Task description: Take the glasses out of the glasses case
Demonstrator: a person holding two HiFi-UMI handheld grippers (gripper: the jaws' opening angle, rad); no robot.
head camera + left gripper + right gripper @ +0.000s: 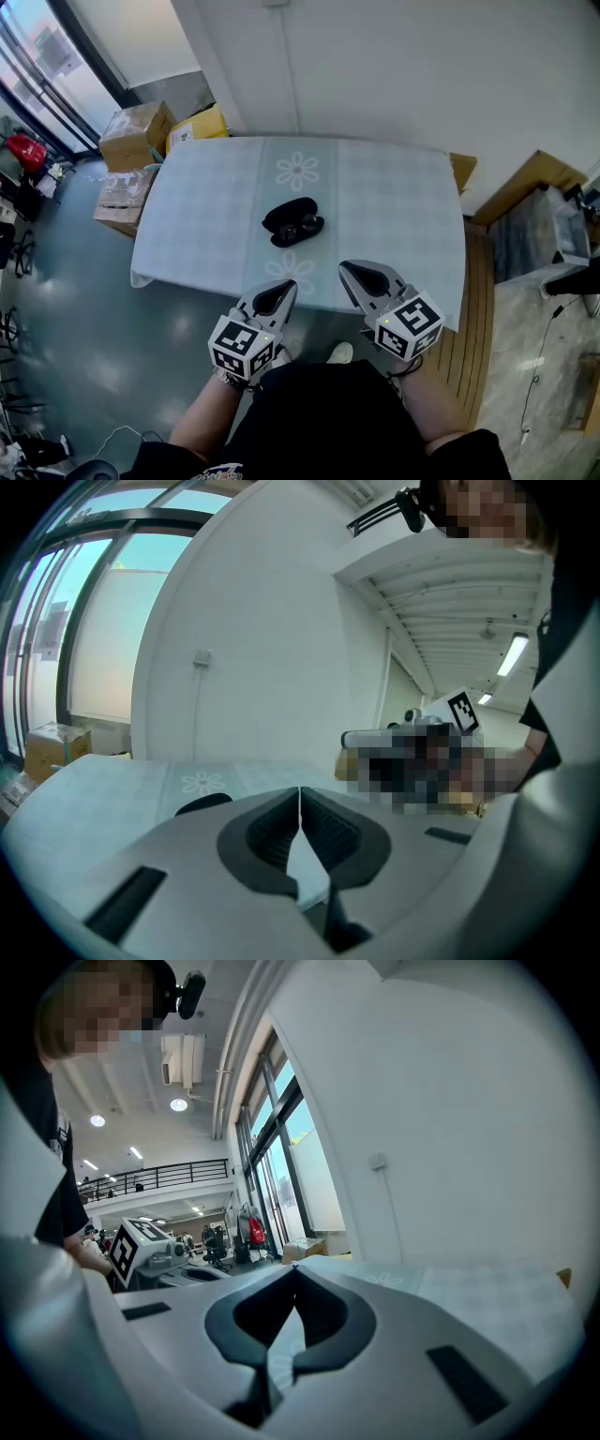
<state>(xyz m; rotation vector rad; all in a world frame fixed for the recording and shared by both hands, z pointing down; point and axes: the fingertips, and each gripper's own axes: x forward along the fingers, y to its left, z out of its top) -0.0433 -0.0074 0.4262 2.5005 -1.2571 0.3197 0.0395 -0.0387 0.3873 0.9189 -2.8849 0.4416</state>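
Note:
A black glasses case [289, 216] lies open near the middle of the table [394, 197], with dark glasses [298, 229] showing at its near side. My left gripper [277, 290] hovers at the table's near edge, shut with nothing in it. My right gripper [357, 273] sits beside it to the right, also shut and holding nothing. Both are well short of the case. In the left gripper view the case [202, 803] peeks above the left gripper [300, 790] whose jaws meet. In the right gripper view the right gripper [295, 1289] has its tips together.
The table wears a pale checked cloth with daisy prints [297, 172]. Cardboard boxes [136, 133] stand on the floor at the far left. A wooden bench [525, 183] and a grey bin [539, 234] are to the right. A white wall runs behind.

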